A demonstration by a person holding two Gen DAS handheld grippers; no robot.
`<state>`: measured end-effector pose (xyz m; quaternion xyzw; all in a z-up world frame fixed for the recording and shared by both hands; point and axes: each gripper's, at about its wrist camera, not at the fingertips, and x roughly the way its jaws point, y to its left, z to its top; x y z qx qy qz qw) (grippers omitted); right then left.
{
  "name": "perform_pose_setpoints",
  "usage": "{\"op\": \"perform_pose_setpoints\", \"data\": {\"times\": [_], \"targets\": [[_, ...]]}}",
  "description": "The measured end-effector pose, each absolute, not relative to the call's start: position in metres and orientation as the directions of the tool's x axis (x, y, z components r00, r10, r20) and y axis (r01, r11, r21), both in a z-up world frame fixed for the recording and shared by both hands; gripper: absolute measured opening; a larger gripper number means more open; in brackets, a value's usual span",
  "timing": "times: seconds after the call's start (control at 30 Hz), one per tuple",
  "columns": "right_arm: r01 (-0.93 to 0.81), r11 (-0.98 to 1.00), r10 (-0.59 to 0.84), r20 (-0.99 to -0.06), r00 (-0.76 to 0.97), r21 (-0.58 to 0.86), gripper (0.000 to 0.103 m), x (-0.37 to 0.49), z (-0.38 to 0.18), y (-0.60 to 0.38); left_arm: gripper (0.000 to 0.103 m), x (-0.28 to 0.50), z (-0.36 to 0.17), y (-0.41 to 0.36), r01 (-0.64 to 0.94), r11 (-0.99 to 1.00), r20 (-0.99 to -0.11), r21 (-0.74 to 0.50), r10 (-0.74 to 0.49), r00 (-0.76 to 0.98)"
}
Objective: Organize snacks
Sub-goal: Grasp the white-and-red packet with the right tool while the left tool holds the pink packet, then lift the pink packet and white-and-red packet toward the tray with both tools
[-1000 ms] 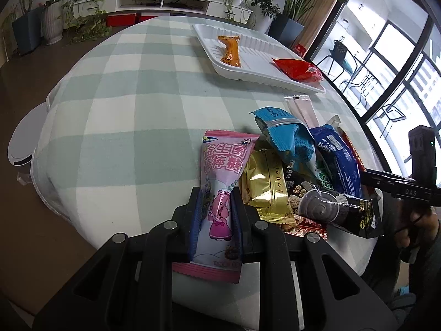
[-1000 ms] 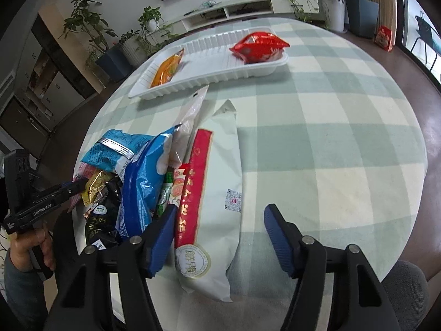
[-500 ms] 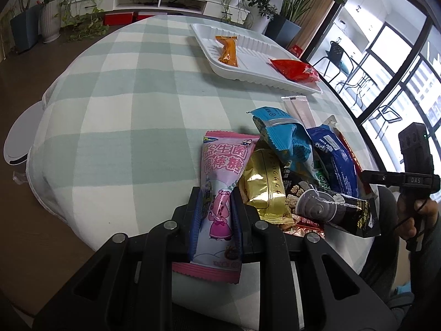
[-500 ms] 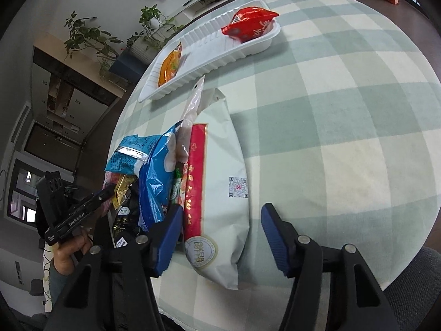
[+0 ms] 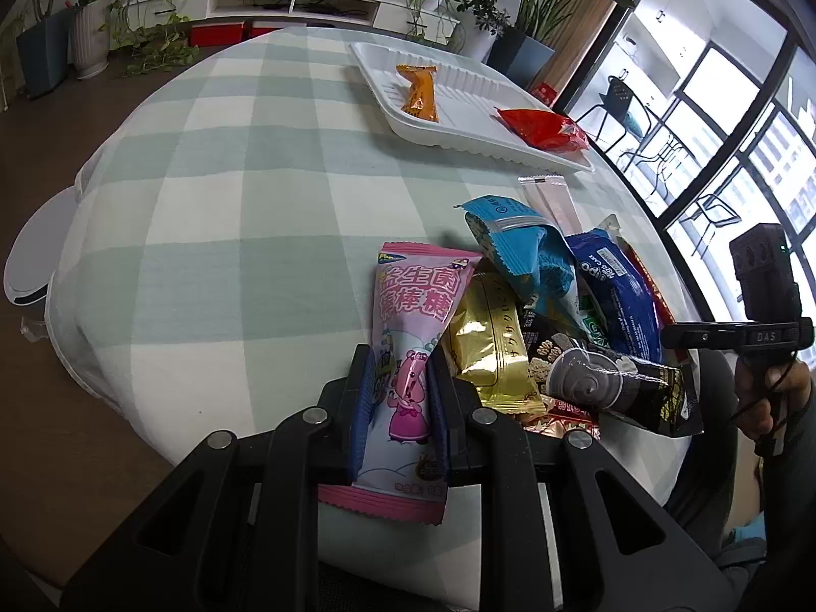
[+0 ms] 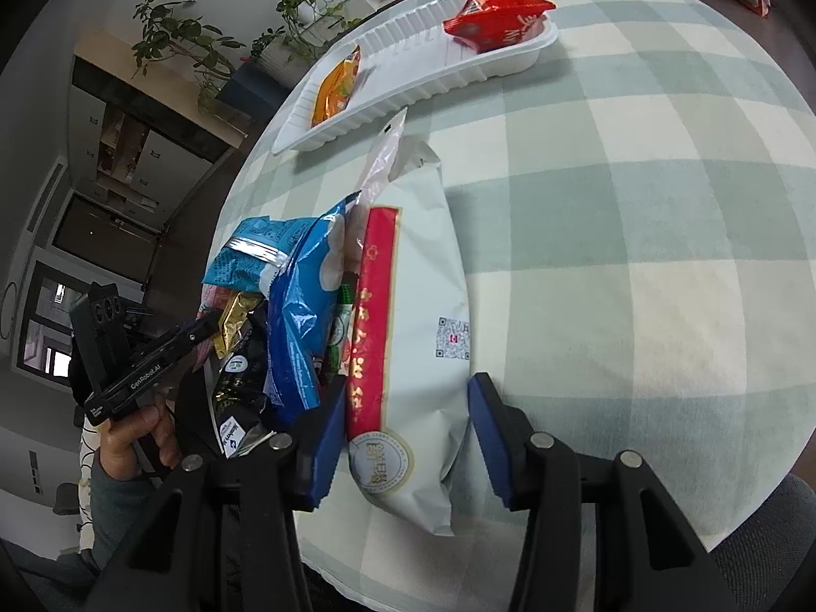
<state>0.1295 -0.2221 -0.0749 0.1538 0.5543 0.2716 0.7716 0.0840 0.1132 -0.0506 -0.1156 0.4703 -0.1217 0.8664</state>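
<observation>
1. Snacks lie in a heap at the near edge of the bench point(image 5: 214, 194), which wears a green-and-white checked cloth; only two have reached the white tray point(image 5: 474, 117) at the far side, an orange packet point(image 5: 421, 94) and a red packet point(image 5: 540, 127).
2. Left claw point(image 5: 398, 398) is clamped on the lower part of the pink candy bag point(image 5: 408, 347), its blue pads pressing both long edges. The bag's upper part appears to rest on the cloth, just beside the gold packet point(image 5: 489, 347).
3. Right claw point(image 6: 403, 433) stands apart, its pads either side of the white bag point(image 6: 423, 336) with the red stripe and apparently not touching it.
4. My reading: the step in hand is lifting the pink bag out of the heap.
5. Next move calls for raising it clear of the gold packet, then carrying it across the open cloth to a free stretch of the tray between the two packets.
6. Crinkly film may slip, so the squeeze should hold.
</observation>
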Motion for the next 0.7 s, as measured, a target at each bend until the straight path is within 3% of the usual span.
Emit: {"op": "perform_pose_setpoints", "data": {"times": [0.1, 0.13, 0.7], "targets": [[-0.256, 0.821, 0.566, -0.788, 0.243, 0.51, 0.047, 0.129, -0.074, -0.22, 0.019, 0.084, -0.051, 0.113, 0.103, 0.943, -0.787, -0.316, -0.321, 0.528], [-0.251, 0.837, 0.541, -0.803, 0.249, 0.486, 0.035, 0.13, -0.074, -0.22, 0.019, 0.084, -0.051, 0.113, 0.103, 0.943, -0.787, -0.315, -0.321, 0.528], [-0.27, 0.853, 0.518, -0.793, 0.321, 0.447, 0.022, 0.116, -0.063, -0.22, 0.019, 0.082, -0.051, 0.113, 0.104, 0.941, -0.779, -0.321, -0.325, 0.536]]}}
